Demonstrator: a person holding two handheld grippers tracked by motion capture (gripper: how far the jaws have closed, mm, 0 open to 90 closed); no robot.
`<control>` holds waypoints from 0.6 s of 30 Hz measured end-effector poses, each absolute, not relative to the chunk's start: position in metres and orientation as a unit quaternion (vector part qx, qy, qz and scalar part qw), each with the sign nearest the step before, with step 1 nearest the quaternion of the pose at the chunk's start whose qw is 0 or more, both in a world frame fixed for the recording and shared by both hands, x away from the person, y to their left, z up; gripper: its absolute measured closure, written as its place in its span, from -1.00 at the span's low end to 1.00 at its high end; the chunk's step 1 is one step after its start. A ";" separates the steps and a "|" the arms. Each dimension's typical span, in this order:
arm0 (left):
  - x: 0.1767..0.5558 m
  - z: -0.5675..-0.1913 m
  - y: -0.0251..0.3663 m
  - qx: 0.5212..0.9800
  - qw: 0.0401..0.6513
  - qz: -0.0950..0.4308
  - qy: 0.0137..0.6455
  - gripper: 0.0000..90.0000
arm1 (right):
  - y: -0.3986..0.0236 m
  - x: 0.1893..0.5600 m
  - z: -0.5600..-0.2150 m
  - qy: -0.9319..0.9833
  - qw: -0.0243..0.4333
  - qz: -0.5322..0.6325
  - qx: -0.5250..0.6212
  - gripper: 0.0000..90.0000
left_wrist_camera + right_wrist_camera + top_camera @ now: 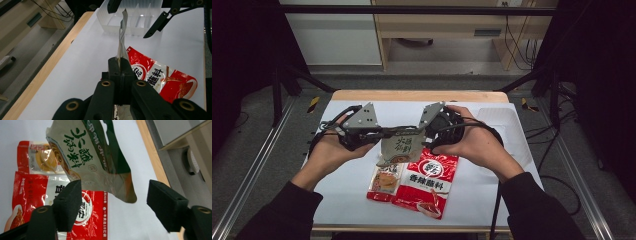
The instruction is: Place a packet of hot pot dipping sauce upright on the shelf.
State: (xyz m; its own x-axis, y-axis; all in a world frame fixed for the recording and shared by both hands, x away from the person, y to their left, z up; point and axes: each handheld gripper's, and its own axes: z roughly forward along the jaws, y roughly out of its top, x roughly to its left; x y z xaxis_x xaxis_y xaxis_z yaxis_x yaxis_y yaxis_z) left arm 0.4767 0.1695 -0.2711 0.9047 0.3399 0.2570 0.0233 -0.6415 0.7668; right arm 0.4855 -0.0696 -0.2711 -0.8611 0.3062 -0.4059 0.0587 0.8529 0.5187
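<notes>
The left claw (119, 65) is clenched on one edge of a beige sauce packet (398, 147), holding it up off the worktop (492, 190) so it hangs edge-on in the left gripper view. The right claw (113, 202) stands released, its jaws either side of the packet's far corner with a clear gap on the right pad (166, 203); nothing is pressed yet.

If the right claw closes too near that corner, I judge it could catch only the thin seam and slip off, or crumple the packet. With a single grip on one edge, the floppy packet could also swing or twist out of line. Dropped, it would land on the two red packets (429, 182) lying just below.

A clear divided tray (130, 17) sits farther back on the worktop; its compartments are hard to make out. The smaller red packet is partly covered by the larger one and by the raised packet.
</notes>
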 end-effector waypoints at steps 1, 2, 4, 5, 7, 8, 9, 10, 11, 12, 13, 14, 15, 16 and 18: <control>0.478 -0.272 0.169 0.886 0.410 0.192 0.101 1.00 | -0.070 0.487 -0.275 0.934 0.238 0.250 0.092 -0.28; 0.479 -0.273 0.168 0.886 0.411 0.190 0.101 1.00 | -0.070 0.488 -0.277 0.935 0.235 0.249 0.088 -0.26; 0.482 -0.274 0.166 0.888 0.409 0.186 0.097 1.00 | -0.069 0.488 -0.279 0.937 0.233 0.248 0.080 -0.24; 0.484 -0.276 0.163 0.890 0.407 0.183 0.093 1.00 | -0.068 0.489 -0.283 0.940 0.229 0.243 0.075 -0.18; 0.486 -0.277 0.162 0.891 0.406 0.180 0.091 1.00 | -0.066 0.492 -0.286 0.942 0.229 0.236 0.069 -0.12; 0.487 -0.279 0.160 0.894 0.402 0.180 0.088 1.00 | -0.066 0.493 -0.287 0.943 0.229 0.233 0.068 -0.06; 0.487 -0.279 0.160 0.894 0.402 0.180 0.088 1.00 | -0.066 0.493 -0.287 0.943 0.229 0.233 0.068 -0.06; 0.488 -0.280 0.158 0.895 0.401 0.177 0.086 1.00 | -0.066 0.495 -0.288 0.942 0.229 0.234 0.070 -0.01; 0.488 -0.281 0.157 0.895 0.401 0.176 0.084 1.00 | -0.066 0.497 -0.289 0.943 0.230 0.232 0.069 0.05; 0.488 -0.281 0.156 0.896 0.400 0.174 0.083 1.00 | -0.066 0.500 -0.290 0.942 0.230 0.232 0.070 0.19; 0.489 -0.282 0.155 0.898 0.398 0.173 0.080 1.00 | -0.066 0.500 -0.290 0.942 0.230 0.232 0.070 0.19; 0.489 -0.282 0.154 0.898 0.398 0.172 0.079 1.00 | -0.066 0.501 -0.290 0.943 0.226 0.233 0.069 0.24; 0.489 -0.282 0.153 0.898 0.398 0.169 0.077 1.00 | -0.065 0.501 -0.291 0.945 0.221 0.233 0.067 0.31; 0.490 -0.283 0.152 0.899 0.398 0.168 0.074 1.00 | -0.064 0.501 -0.292 0.946 0.218 0.230 0.066 0.36; 0.491 -0.283 0.150 0.900 0.396 0.166 0.071 1.00 | -0.063 0.500 -0.294 0.950 0.211 0.223 0.058 0.62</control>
State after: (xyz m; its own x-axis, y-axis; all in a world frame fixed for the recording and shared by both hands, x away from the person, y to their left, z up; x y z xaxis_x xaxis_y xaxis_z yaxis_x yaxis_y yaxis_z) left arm 0.4908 0.1498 -0.2834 0.9350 0.2592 0.2421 -0.0035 -0.6758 0.7371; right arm 0.5005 -0.0629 -0.2939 -0.9041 0.2036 -0.3757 0.0156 0.8943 0.4472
